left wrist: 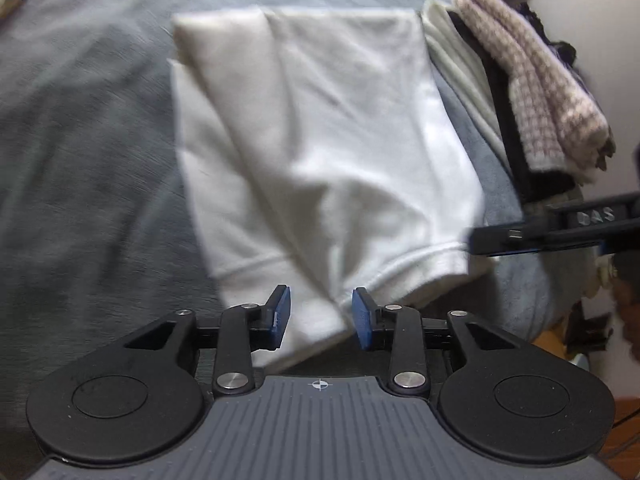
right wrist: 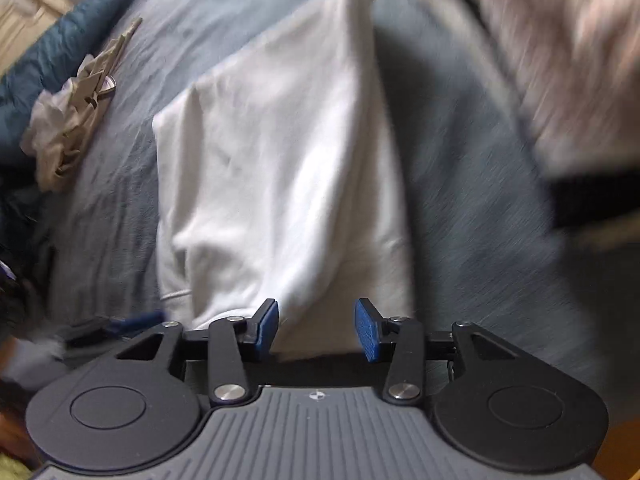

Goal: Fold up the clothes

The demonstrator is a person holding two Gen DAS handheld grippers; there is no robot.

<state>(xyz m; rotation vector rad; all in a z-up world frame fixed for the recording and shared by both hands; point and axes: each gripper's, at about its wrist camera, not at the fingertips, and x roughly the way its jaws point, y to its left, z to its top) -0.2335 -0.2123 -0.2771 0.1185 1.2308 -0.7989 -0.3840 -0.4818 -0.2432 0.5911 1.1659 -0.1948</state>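
White garment folded on grey blanket; left gripper, right gripper fingers apart, empty.

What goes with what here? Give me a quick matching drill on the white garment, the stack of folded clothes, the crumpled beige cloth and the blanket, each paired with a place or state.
Things:
1. white garment
2. stack of folded clothes
3. crumpled beige cloth
4. blanket

Places or states:
A. spread under everything, grey-blue
B. piled beside the garment's right edge in the left wrist view
C. lying folded in front of both open grippers
D. bunched up at the far left of the right wrist view

Pairs: 1-C, 2-B, 3-D, 4-A
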